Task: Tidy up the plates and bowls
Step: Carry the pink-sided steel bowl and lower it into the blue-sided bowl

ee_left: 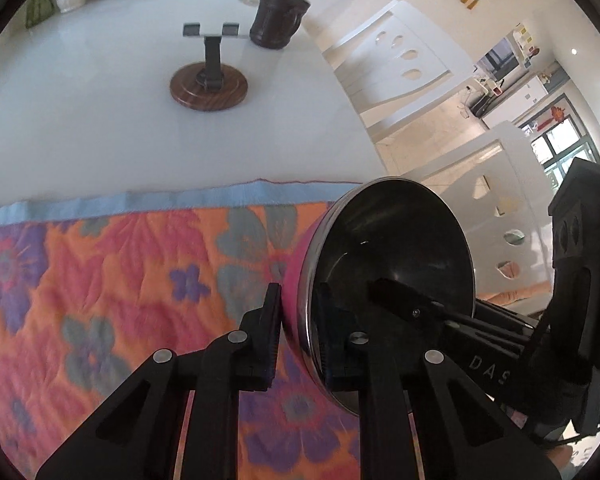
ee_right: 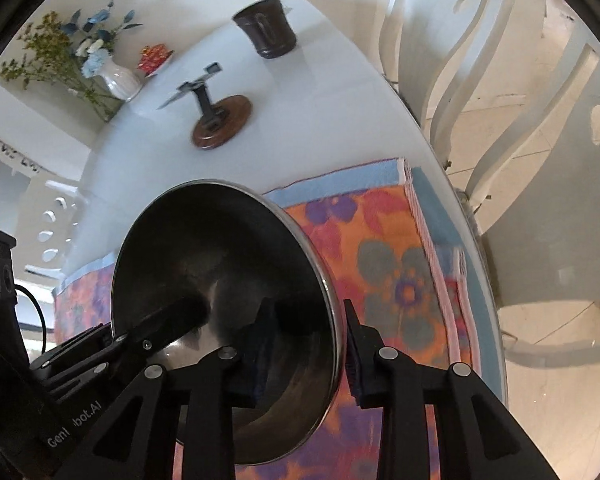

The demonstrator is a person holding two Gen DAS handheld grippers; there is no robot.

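Bowl (ee_left: pixel 392 264) is up off the floral cloth (ee_left: pixel 100 280), tipped nearly on edge, over the cloth's right end near the table (ee_left: pixel 100 120) edge. Steel inside, pink outside, thin rolled rim. Both tongs are on it: left gripper (ee_left: pixel 300 332) is pinched tight on the wall, one pad on the pink outside, the other inside. Right gripper (ee_right: pixel 308 344) straddles the rim from the other side, inner finger in the bowl, outer one outside; looks clamped, but outer pad contact isn't 100% clear from right wrist view. Handling guess: light, rigid, won't crack if bumped, but polished steel is slick, so thin-wall pinches could slip or let it pivot, esp. tilted like this. Best hold IMO is what they've got, rim/wall on two sides, pads deep past the rolled lip so it acts as a stop. Two grips at once means any hand mismatch twists the bowl; keep them in sync. No plates or other bowls in view; wooden stand (ee_left: pixel 209 87) and dark mug (ee_left: pixel 278 18) sit well clear, far side.
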